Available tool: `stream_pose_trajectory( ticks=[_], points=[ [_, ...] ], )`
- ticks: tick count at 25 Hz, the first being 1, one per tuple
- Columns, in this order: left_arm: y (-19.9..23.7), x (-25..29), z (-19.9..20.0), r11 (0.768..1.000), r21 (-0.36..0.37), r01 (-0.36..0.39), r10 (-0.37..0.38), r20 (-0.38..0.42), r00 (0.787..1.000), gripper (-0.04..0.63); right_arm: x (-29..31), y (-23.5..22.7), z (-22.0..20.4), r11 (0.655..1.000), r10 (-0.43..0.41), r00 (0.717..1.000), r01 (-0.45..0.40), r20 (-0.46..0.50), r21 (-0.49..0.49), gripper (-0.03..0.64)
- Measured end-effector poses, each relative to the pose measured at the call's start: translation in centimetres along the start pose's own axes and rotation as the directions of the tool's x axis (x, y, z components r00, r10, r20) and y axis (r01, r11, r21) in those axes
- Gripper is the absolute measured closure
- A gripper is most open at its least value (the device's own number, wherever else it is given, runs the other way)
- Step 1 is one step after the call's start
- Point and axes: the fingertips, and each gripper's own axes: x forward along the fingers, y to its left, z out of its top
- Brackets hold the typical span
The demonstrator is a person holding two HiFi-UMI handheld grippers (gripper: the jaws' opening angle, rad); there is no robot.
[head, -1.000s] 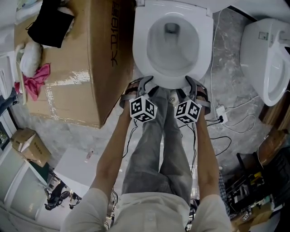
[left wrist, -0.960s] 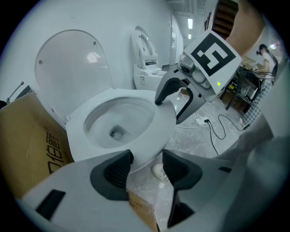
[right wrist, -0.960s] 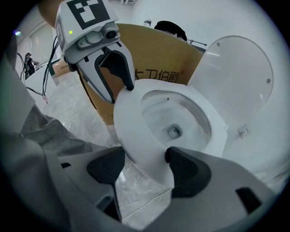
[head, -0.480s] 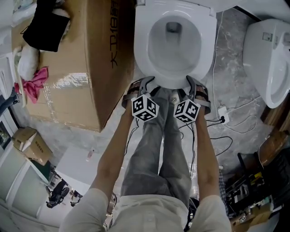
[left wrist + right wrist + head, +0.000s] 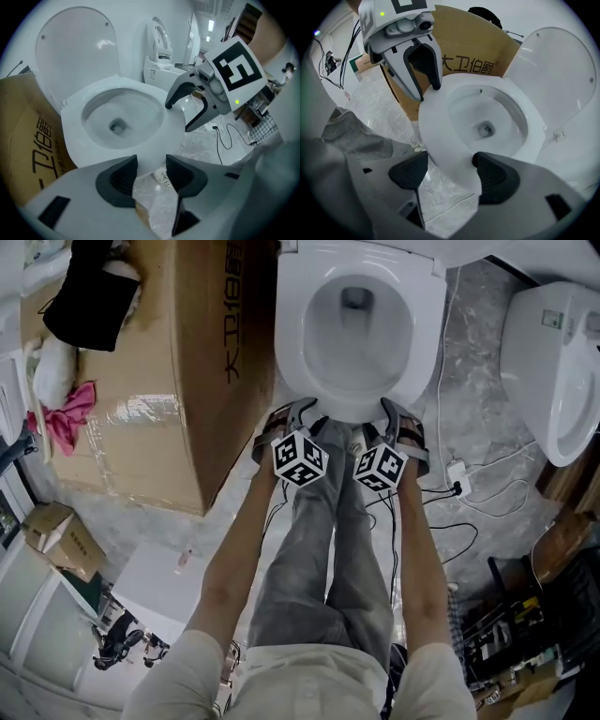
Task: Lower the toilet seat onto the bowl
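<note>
The white toilet [image 5: 359, 409] stands open with its lid [image 5: 75, 42] upright against the back. The seat ring [image 5: 291, 334] looks flat on the bowl in all views. My left gripper [image 5: 298, 411] hangs at the front left of the rim. Its jaws [image 5: 151, 171] are closing, with only the rim's front edge and floor showing between them. My right gripper [image 5: 398, 414] is at the front right. Its jaws [image 5: 450, 171] stand wide, and the seat's front edge [image 5: 436, 126] passes between the pads without being squeezed.
A large cardboard box [image 5: 187, 362] stands hard against the toilet's left side. A second toilet [image 5: 553, 362] is at the right. Cables and a plug block [image 5: 457, 474] lie on the marble floor. The person's legs [image 5: 337, 540] stand right before the bowl.
Both grippers have stayed at the bowl's front rim. The right one has drifted slightly to the left. The toilet looks the same.
</note>
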Motion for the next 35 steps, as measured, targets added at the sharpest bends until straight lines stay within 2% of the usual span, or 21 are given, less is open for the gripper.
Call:
stream_pose_trajectory(
  ticks=[10, 16, 18, 21, 24, 26, 27, 31, 35],
  points=[
    [0.6, -0.4, 0.6, 0.997, -0.064, -0.039, 0.040, 0.020, 0.999, 0.409, -1.3, -0.4, -0.5, 0.996, -0.021, 0.999, 0.019, 0.033, 0.082, 0.331],
    [0.9, -1.9, 1.5, 0.993, -0.096, -0.073, 0.080, 0.073, 0.994, 0.452, -2.9, -2.1, 0.5, 0.988, -0.090, 0.992, 0.077, 0.089, 0.133, 0.400],
    [1.2, -2.7, 1.9, 0.989, -0.115, -0.091, 0.103, 0.096, 0.990, 0.467, -3.7, -2.7, 1.3, 0.986, -0.106, 0.987, 0.090, 0.117, 0.138, 0.444],
    [1.8, -4.2, 2.8, 0.982, -0.142, -0.122, 0.141, 0.133, 0.981, 0.490, -5.2, -3.9, 2.4, 0.982, -0.143, 0.976, 0.120, 0.164, 0.143, 0.470],
    [2.4, -6.2, 4.3, 0.976, -0.161, -0.147, 0.176, 0.185, 0.967, 0.513, -7.7, -5.6, 3.9, 0.969, -0.211, 0.952, 0.173, 0.222, 0.176, 0.525],
    [2.9, -7.7, 5.4, 0.972, -0.170, -0.164, 0.200, 0.223, 0.954, 0.526, -9.8, -6.9, 5.1, 0.955, -0.269, 0.927, 0.222, 0.260, 0.197, 0.593],
    [3.2, -8.4, 6.0, 0.970, -0.173, -0.174, 0.212, 0.241, 0.947, 0.532, -10.8, -7.5, 5.6, 0.948, -0.293, 0.915, 0.241, 0.279, 0.207, 0.603],
    [4.0, -11.1, 8.4, 0.961, -0.184, -0.204, 0.254, 0.312, 0.916, 0.551, -14.5, -9.4, 7.6, 0.927, -0.352, 0.868, 0.272, 0.349, 0.259, 0.607],
    [4.6, -13.9, 10.7, 0.951, -0.207, -0.231, 0.296, 0.382, 0.875, 0.568, -18.5, -11.4, 9.1, 0.894, -0.419, 0.829, 0.304, 0.369, 0.330, 0.611]
  ],
)
